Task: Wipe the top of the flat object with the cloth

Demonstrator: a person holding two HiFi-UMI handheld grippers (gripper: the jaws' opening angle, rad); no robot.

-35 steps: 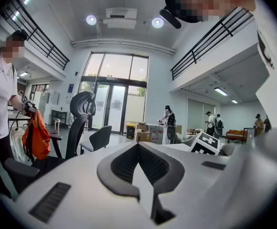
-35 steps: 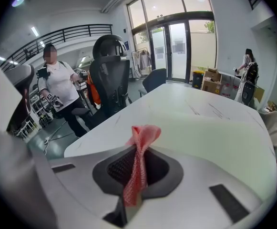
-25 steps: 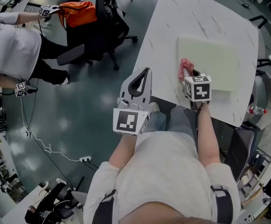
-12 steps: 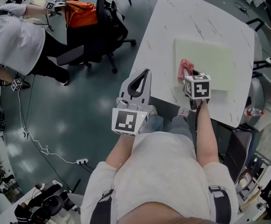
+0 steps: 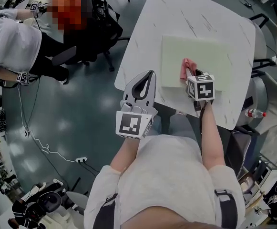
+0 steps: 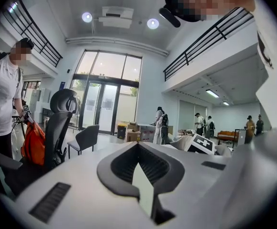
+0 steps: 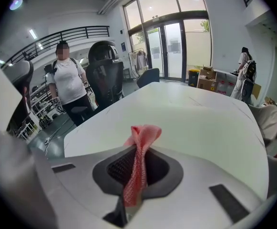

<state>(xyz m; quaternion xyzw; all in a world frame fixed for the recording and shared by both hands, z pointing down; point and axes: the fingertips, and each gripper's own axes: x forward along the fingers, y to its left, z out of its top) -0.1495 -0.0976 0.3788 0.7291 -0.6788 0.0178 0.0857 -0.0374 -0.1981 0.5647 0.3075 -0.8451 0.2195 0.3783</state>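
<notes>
One white table (image 5: pixel 190 13) holds one flat mat (image 5: pixel 214 56), pale green and plain. There are two claws. The left claw (image 5: pixel 149 73) hangs by the table's near corner, its jaws pressed together with nothing in them. The right claw (image 5: pixel 191 73) is over the mat's near side and pinches one cloth (image 5: pixel 188 68), pink and bunched up. I cannot tell if the cloth touches the mat. The claw hides its lower end.

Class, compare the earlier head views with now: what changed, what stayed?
The right gripper has dragged the pink cloth from the left edge of the pale green mat towards its middle. It stays shut on the cloth; the left gripper stays shut, empty, off the mat.
</notes>
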